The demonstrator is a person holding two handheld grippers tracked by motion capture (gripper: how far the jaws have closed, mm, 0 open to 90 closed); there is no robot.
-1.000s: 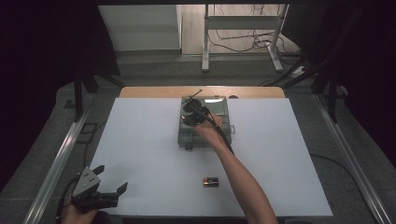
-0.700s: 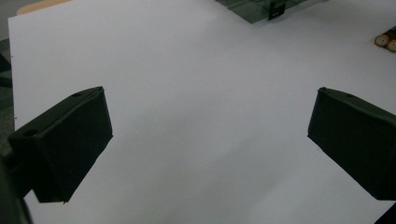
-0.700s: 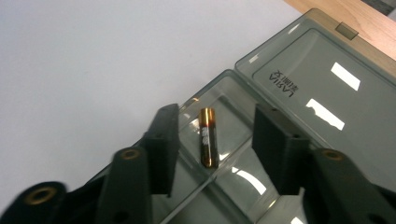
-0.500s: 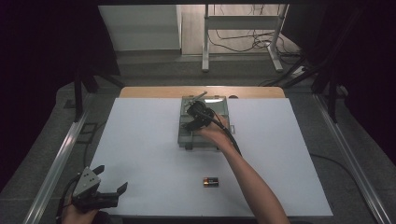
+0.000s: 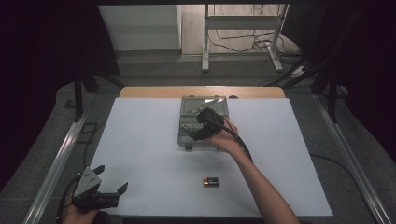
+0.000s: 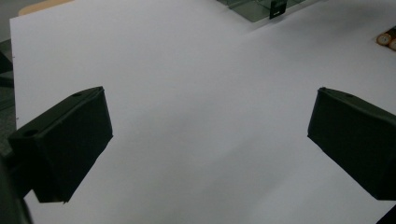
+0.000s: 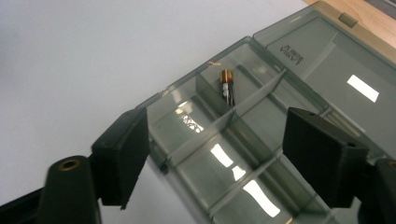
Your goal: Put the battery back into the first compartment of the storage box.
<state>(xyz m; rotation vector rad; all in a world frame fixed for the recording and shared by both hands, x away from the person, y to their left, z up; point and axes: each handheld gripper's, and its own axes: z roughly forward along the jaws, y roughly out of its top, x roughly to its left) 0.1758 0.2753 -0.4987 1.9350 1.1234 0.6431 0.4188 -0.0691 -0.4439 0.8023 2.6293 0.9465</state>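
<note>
The right claw (image 5: pixel 198 129) hangs over the compartment box (image 5: pixel 187 106), jaws just opened, empty; 1 battery (image 7: pixel 227 84) lies inside. The left claw (image 5: pixel 111 186) rests apart on the worktop (image 5: pixel 140 140).

Colours on my table

I see a smoky grey-green translucent organiser box (image 5: pixel 203 122) on a white sheet (image 5: pixel 140 140), a copper-and-black battery (image 5: pixel 210 181), another copper-topped battery (image 7: pixel 227 83) inside, black jaws, tan table edge (image 5: pixel 154 91).

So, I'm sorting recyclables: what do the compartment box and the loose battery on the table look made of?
Compartment box: smoky translucent plastic, apparently; glossy, with bright glare patches and the dividers visible through it. Battery: probably metal-cased, black wrap with a copper-coloured end; too small to be sure.
</note>
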